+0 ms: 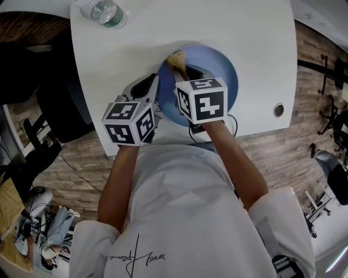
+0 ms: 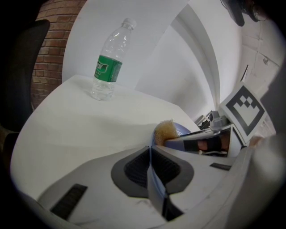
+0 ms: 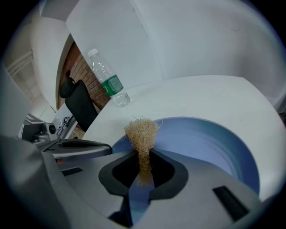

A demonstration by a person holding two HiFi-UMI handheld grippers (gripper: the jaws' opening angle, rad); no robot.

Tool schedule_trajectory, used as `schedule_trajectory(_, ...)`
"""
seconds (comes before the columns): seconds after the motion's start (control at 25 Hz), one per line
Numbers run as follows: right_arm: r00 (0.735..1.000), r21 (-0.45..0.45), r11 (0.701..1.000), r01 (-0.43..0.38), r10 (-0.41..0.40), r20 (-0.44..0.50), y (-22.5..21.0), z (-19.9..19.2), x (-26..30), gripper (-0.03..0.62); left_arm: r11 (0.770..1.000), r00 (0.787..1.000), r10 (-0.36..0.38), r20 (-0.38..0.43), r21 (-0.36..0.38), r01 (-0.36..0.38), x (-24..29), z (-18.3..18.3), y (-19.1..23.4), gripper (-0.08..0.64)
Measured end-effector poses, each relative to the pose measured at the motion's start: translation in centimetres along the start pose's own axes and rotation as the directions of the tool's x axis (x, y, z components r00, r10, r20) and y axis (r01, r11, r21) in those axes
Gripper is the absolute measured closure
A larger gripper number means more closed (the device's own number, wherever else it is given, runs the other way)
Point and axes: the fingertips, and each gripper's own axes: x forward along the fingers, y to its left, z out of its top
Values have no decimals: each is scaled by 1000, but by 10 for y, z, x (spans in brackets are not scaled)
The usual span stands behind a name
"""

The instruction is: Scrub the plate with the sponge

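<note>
A round blue plate [image 1: 220, 68] lies on the white table [image 1: 119, 54] near its front edge. My left gripper [image 1: 153, 92] is shut on the plate's left rim; in the left gripper view the thin rim [image 2: 155, 190] runs between the closed pads of the left gripper [image 2: 149, 154]. My right gripper [image 1: 187, 75] is shut on a tan, fibrous sponge [image 1: 176, 59]. In the right gripper view the sponge [image 3: 142, 134] sticks out past the right gripper [image 3: 142, 169] over the plate [image 3: 214, 143], at its left side. The sponge [image 2: 164, 131] also shows in the left gripper view, beside the plate [image 2: 183, 131].
A clear water bottle with a green label [image 1: 103, 11] stands at the table's far left corner, also seen as the bottle [image 2: 107, 67] and the bottle [image 3: 109, 82]. A round cable hole [image 1: 278, 110] sits near the table's right front edge. Black chairs stand left of the table.
</note>
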Motion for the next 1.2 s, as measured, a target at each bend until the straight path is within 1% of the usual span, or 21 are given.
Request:
schedule_trajectory(0.16,999,8,999,-49,49,-22,8,-5,2,548,1000,1000,0,0,-5,0,0,0,1,552)
schedule_trajectory(0.36,995,-6,996,-91,91,-49,18,-13,2,548,1000,1000,2,0,-9,-2,0,0,1,552)
schedule_trajectory(0.52,991,15,993,-116,117,-63,22,-18,1,548,1000,1000,1,2,-12,-1,1,0,0,552)
schedule_trajectory(0.68,983,55,985,-164,168,-79,30,-24,1,548,1000,1000,1,6,-20,-1,1,1,1,552)
schedule_trajectory(0.92,972,105,973,-206,215,-91,39,-34,2,548,1000,1000,-2,8,-31,2,2,0,4,551)
schedule_trajectory(1.08,956,158,955,-251,270,-117,44,-40,1,548,1000,1000,-2,8,-31,3,3,-1,4,552)
schedule_trajectory(1.2,948,192,945,-265,292,-129,46,-45,0,548,999,1000,-5,9,-32,5,2,0,4,552)
